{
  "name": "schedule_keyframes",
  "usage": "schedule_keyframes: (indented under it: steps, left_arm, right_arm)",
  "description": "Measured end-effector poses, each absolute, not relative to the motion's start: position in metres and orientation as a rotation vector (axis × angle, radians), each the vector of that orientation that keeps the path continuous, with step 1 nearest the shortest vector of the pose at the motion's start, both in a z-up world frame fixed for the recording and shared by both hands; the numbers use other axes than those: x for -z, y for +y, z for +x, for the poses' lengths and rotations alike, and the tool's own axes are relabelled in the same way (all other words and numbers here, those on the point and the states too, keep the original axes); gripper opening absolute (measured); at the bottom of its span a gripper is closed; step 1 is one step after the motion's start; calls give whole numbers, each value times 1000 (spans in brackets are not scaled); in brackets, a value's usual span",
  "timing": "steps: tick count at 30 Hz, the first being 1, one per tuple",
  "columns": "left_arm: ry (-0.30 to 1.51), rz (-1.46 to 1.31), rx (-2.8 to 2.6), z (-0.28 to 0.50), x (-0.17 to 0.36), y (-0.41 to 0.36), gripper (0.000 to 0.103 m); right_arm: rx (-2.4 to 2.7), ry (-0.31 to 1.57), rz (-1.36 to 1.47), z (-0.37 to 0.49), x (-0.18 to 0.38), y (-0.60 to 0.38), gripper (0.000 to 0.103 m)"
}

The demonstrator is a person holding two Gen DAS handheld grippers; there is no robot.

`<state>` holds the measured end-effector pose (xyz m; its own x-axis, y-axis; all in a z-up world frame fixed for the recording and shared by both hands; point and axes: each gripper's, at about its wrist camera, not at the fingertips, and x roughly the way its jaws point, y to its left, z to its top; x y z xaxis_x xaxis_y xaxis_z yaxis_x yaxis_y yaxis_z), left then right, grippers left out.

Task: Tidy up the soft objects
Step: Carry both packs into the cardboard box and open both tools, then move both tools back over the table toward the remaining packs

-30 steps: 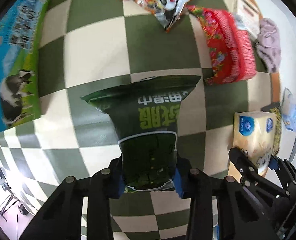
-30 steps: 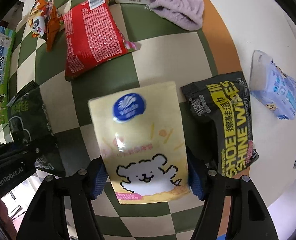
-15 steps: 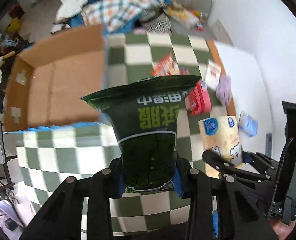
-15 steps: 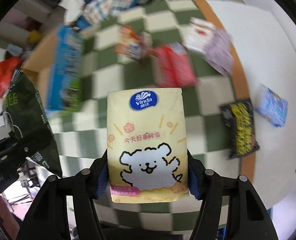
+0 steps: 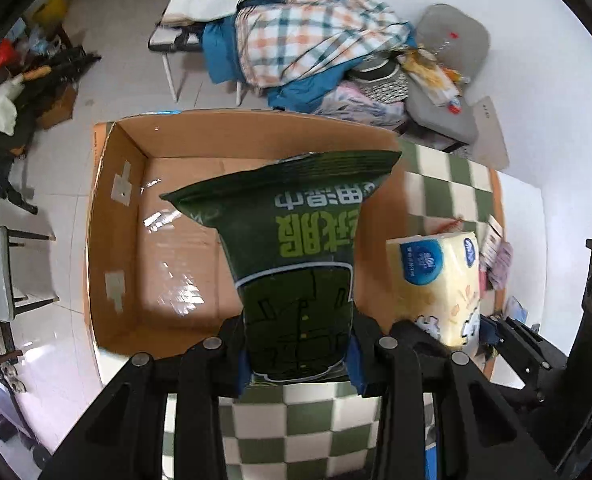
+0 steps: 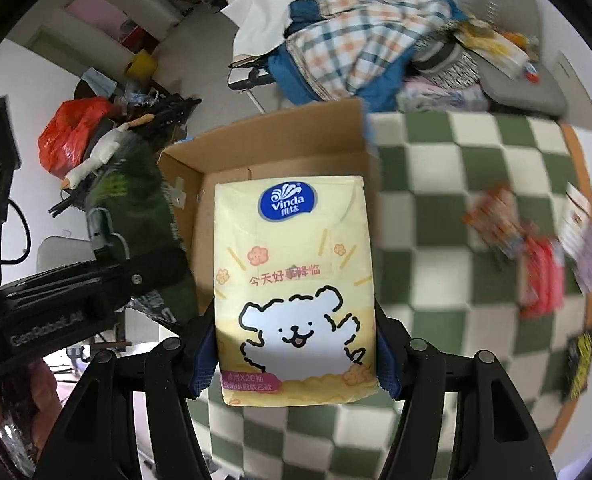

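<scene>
My left gripper is shut on a dark green wipes pack, held upright above the open cardboard box. My right gripper is shut on a yellow Vinda tissue pack with a white dog print, held beside the box. The tissue pack also shows in the left wrist view, to the right of the green pack. The green pack shows blurred in the right wrist view, at left.
The green-and-cream checked tablecloth carries a red pack, an orange snack bag and a black wipes pack at right. Behind the box are a chair piled with plaid clothes, a grey cushion and floor clutter.
Both grippers have lifted their packs off the tablecloth and swung left, from over the table toward the open cardboard box, which now lies right ahead of them.
</scene>
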<state>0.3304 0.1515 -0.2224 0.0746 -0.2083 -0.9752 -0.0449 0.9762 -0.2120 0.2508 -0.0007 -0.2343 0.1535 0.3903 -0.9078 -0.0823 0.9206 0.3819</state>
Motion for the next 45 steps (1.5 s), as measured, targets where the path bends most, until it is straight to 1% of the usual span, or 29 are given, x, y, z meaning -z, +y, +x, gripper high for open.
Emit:
schedule_keyframes:
  steps: [5, 10, 13, 18, 20, 22, 23, 24, 25, 26, 28, 29, 30, 31, 32, 34, 35, 45]
  left_arm:
    - [1597, -236, 162, 377, 278, 187, 34]
    - [1698, -307, 215, 403, 328, 198, 34]
    - [1722, -285, 237, 408, 344, 196, 34]
    - [1731, -242, 213, 412, 351, 195, 36]
    - [1721, -246, 210, 411, 349, 197, 39]
    - [1720, -237, 204, 407, 346, 200, 50]
    - [1717, -235, 198, 404, 344, 201, 53]
    - [1719, -232, 199, 403, 344, 203, 62]
    - [1712, -230, 195, 400, 341, 204, 72]
    - [1706, -226, 190, 400, 339, 204, 76]
    - [1684, -216, 167, 394, 334, 208, 88]
    - [1673, -217, 159, 392, 331, 209, 89]
    - [1660, -221, 149, 386, 326, 212, 90]
    - [1652, -224, 141, 384, 325, 214, 95]
    - [1645, -226, 136, 382, 324, 214, 97]
    - [1625, -222, 124, 371, 316, 218, 98]
    - [1608, -211, 111, 365, 312, 219, 98]
    - [1463, -117, 23, 310, 267, 217, 98]
  right_arm:
    - [-304, 1435, 232, 302, 288, 59, 66]
    - [-273, 1487, 197, 337, 341, 82, 66]
    - [-251, 1509, 176, 352, 366, 86, 66]
    - [-240, 1520, 141, 372, 393, 91, 66]
    - [-248, 1530, 137, 376, 399, 92, 67]
    - [-255, 1536, 146, 378, 402, 90, 69]
    - [-255, 1537, 147, 378, 402, 89, 76]
    - [-246, 1536, 147, 377, 401, 87, 83]
    - [-239, 1535, 146, 376, 400, 86, 84]
    - [-238, 1537, 145, 376, 399, 84, 84]
    - [-233, 1543, 143, 371, 395, 82, 84]
    - [-232, 1547, 144, 369, 392, 80, 88]
    - [-228, 1550, 145, 365, 388, 78, 93]
    - [-225, 1548, 142, 361, 384, 78, 96]
    - [-222, 1544, 136, 358, 381, 77, 98]
    - [-213, 1539, 106, 350, 374, 77, 99]
    - [-207, 1538, 94, 346, 372, 76, 102]
    - [-162, 1499, 12, 298, 339, 68, 103]
